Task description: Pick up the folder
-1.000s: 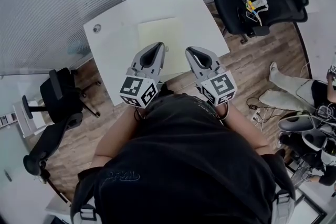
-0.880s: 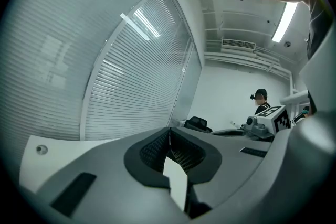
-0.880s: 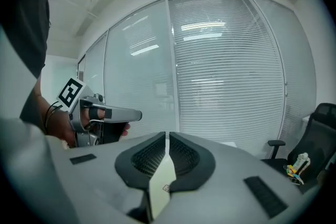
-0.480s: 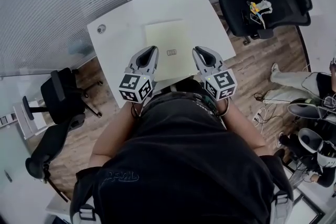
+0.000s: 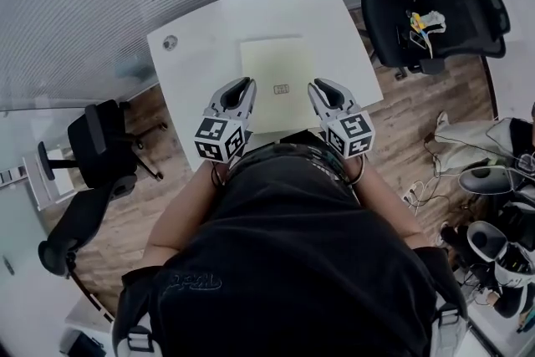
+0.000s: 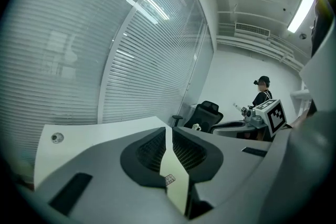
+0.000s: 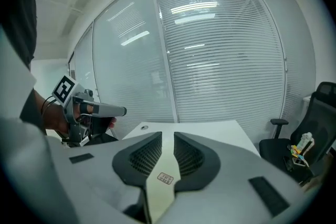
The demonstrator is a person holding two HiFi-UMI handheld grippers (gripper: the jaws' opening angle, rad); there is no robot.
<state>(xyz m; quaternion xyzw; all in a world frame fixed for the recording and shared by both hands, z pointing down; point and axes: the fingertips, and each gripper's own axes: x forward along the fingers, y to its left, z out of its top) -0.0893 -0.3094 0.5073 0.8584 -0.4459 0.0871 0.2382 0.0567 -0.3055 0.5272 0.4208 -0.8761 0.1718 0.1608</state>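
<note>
The folder, a single pale yellow one with a small label on its near half, lies flat on the white bench, about midway along the bench's near edge and reaching close to it. Bare bench runs wide to the folder's left, out to the far left corner with its one round grommet. A narrower strip is free on the right and along the far edge. Two tools stand at the folder's near corners, the left tool at its left edge and the right tool at its right edge. Each has just been opening and is released, jaws a narrow slit apart with nothing between them. Three black office chairs stand on the wood floor, one beyond the bench's right edge and two off its left.
</note>
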